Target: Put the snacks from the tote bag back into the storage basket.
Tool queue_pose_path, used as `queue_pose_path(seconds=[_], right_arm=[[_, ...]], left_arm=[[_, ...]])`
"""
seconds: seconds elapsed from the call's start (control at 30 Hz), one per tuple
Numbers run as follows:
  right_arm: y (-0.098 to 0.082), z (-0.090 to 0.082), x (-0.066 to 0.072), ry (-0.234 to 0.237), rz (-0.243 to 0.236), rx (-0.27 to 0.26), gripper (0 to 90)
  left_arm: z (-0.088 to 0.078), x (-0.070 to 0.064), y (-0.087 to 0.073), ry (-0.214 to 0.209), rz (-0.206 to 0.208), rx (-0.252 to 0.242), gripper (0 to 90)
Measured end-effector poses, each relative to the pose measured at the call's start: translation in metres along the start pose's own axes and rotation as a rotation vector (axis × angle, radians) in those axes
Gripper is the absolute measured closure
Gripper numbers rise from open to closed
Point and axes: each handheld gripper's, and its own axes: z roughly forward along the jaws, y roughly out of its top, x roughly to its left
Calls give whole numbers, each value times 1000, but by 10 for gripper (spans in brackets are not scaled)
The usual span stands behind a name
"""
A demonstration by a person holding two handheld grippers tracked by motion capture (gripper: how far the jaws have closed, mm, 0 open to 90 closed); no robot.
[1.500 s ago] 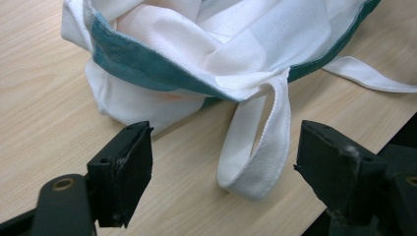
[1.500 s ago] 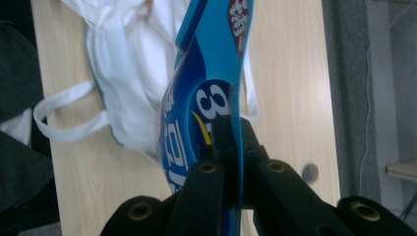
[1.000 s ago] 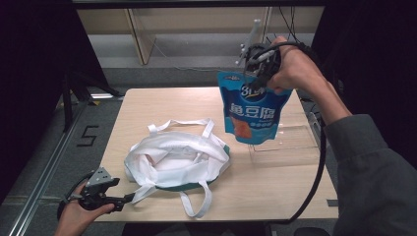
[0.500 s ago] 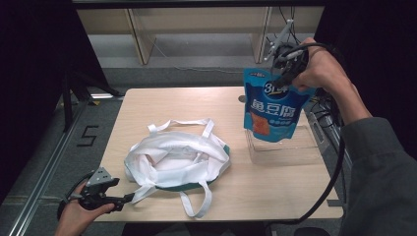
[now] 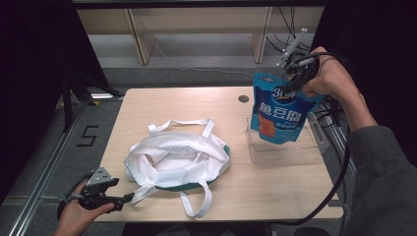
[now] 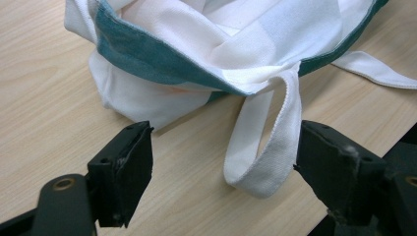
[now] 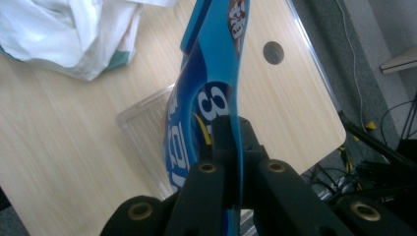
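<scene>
The right gripper [image 5: 294,78] is clamped on the top seam of the blue snack pouch [image 5: 278,112], which hangs light and floppy; hold that stiff seam

The left gripper [image 6: 223,162] is wide open around 1 strap of the white tote bag [image 5: 174,158], not pressing it

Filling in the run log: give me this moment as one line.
right tongs: shut on blue pouch, above clear tray | left tongs: open, white strap between jaws | tote bag: on table

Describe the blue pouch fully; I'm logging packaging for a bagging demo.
The blue pouch is a glossy, flexible plastic packet with white lettering and an orange picture low on its front. It hangs upright in the air, pinched at its top edge by the right gripper, shut on it. Its bottom dangles over the clear plastic tray, right of the white tote bag.
</scene>
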Motion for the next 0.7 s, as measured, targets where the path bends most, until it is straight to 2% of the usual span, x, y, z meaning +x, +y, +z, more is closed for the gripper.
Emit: queue_pose_path(seconds=[0.13,0.2,0.23,0.27,0.3,0.33,0.37,0.4,0.47,0.5,0.53,0.7], right_arm=[[-4,4,-2,14,1,0,900],[-5,8,-1,19,-1,6,900],[-5,9,-1,25,-2,6,900],[-7,11,0,27,19,11,900],[-7,12,1,26,26,11,900],[-8,14,-1,27,6,6,900],[-9,17,0,35,23,8,900],[-10,19,-1,43,2,2,900],[-11,24,0,33,-2,1,900],[-12,26,0,48,-3,-2,900],[-14,28,0,53,10,1,900],[-18,37,3,66,11,7,900]], left_arm=[[0,0,0,2,-2,-1,213],[3,-2,-1,7,-46,-31,213],[4,-3,-1,10,-51,-54,213],[3,-3,-1,14,-43,-43,213],[1,-2,0,-1,-32,-19,213],[0,0,0,0,0,0,213],[0,0,0,1,-2,0,213],[0,0,0,4,-1,1,213],[3,-3,-1,5,-43,-50,213],[1,0,-1,0,-3,-7,213],[0,0,0,0,-5,4,213],[1,0,0,-2,-8,0,214]])
